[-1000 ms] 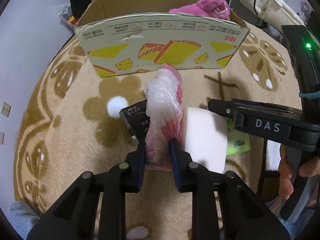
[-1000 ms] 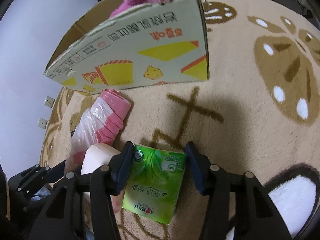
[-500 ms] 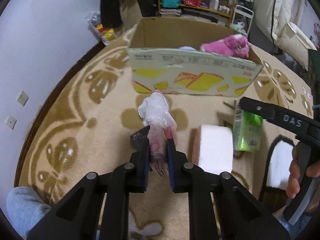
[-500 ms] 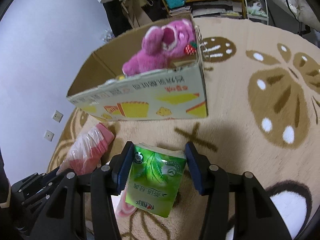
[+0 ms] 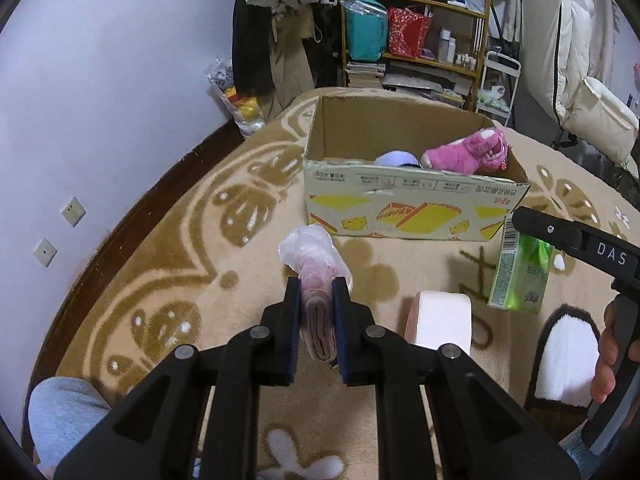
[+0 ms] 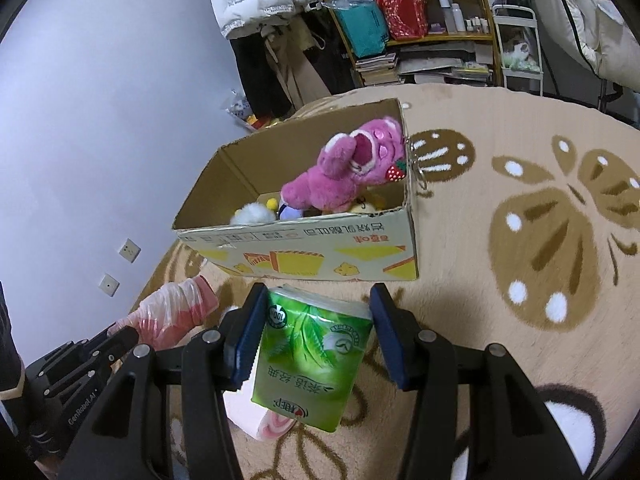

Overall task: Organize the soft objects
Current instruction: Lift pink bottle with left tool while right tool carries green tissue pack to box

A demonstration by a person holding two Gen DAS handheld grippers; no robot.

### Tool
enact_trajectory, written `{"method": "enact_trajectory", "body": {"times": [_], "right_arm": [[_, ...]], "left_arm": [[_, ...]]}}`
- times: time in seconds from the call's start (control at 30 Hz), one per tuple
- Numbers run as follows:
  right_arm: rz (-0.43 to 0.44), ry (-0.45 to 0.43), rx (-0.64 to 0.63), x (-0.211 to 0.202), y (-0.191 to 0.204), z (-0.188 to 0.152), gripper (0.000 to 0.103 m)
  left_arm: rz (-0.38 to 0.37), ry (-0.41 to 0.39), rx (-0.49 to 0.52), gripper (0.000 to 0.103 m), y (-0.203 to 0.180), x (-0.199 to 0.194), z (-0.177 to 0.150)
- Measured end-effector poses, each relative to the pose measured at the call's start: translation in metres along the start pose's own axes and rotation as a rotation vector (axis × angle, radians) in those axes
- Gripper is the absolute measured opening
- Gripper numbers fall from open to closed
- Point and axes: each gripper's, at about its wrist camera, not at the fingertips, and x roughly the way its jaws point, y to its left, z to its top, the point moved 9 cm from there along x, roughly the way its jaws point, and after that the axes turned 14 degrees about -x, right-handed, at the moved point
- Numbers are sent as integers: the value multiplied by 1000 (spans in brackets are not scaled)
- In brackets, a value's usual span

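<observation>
My left gripper [image 5: 316, 294] is shut on a pink bundle in clear plastic [image 5: 314, 264], held above the rug; the same bundle [image 6: 172, 314] shows at lower left in the right wrist view. My right gripper [image 6: 318, 312] is shut on a green tissue pack [image 6: 312, 364], which hangs at the right [image 5: 520, 276] in the left wrist view. Ahead stands an open cardboard box [image 5: 412, 204] [image 6: 312, 252] with a pink plush bear [image 6: 348, 172] [image 5: 468, 154] and other soft toys inside. A pale pink block [image 5: 440, 320] lies on the rug between the grippers.
A beige rug with brown patterns [image 6: 540, 220] covers the floor. A lilac wall with sockets [image 5: 72, 212] runs along the left. Shelves [image 5: 412, 32], hanging coats and a white padded chair [image 5: 580, 80] stand behind the box. A hand [image 5: 612, 352] grips the right tool.
Both grippers have risen off the rug with their loads and tilted up, so the box's inside and the room behind now show. The left jaws squeezed the pink bundle tighter.
</observation>
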Motion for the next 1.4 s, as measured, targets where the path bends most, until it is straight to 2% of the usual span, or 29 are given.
{"method": "enact_trajectory", "body": {"times": [0.27, 0.4, 0.57, 0.67, 1.07, 1.23, 1.4], "right_arm": [[26, -46, 10, -20, 5, 13, 55], [25, -70, 6, -26, 4, 23, 55], [58, -97, 34, -31, 1, 35, 55], [36, -91, 16, -33, 0, 40, 55], [-19, -133, -83, -44, 8, 79, 55], [-42, -131, -107, -38, 1, 95, 55], [-58, -129, -119, -28, -7, 110, 55]], "left_arm": [[6, -20, 30, 14, -2, -7, 4], [42, -66, 53, 14, 0, -18, 10], [27, -108, 46, 14, 1, -35, 20], [28, -138, 41, 14, 0, -44, 29], [12, -253, 28, 14, -6, -64, 91], [4, -289, 56, 14, -17, -56, 120], [-21, -284, 74, 14, -32, -37, 140]]}}
